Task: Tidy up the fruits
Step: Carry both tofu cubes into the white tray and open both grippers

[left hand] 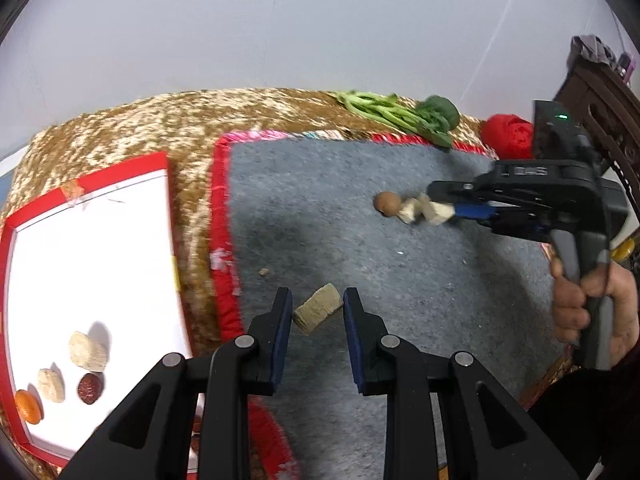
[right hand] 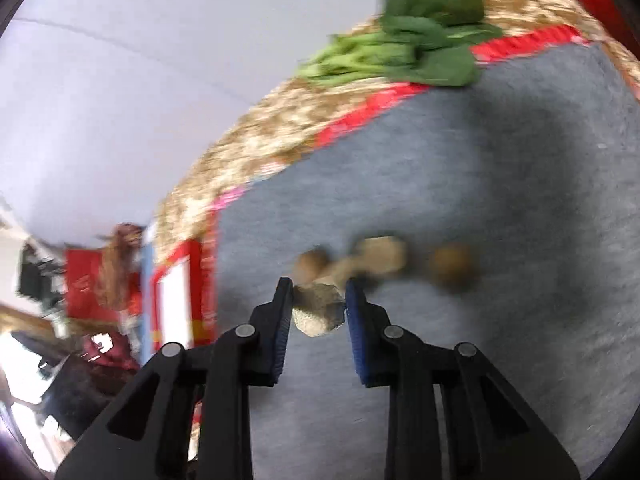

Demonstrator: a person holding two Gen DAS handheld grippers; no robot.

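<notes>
My left gripper (left hand: 316,300) is shut on a beige cut chunk (left hand: 318,309) just above the grey mat (left hand: 320,208). To its left lies a white tray with a red rim (left hand: 120,168), holding two beige chunks (left hand: 88,351), a dark red date (left hand: 90,388) and a small orange fruit (left hand: 28,406). Farther out on the mat, my right gripper (left hand: 436,210) is shut on another beige chunk (right hand: 318,312), next to a loose beige chunk (left hand: 409,210) and a round brown fruit (left hand: 387,203). The right wrist view is blurred and shows a second brown fruit (right hand: 454,266).
Leafy greens (left hand: 400,118) lie on the mat's far edge, with a red bundle (left hand: 508,136) to their right. A gold patterned cloth (left hand: 160,120) covers the table under the mat. Dark wooden furniture (left hand: 600,92) stands at the right. A hand (left hand: 580,308) holds the right gripper's handle.
</notes>
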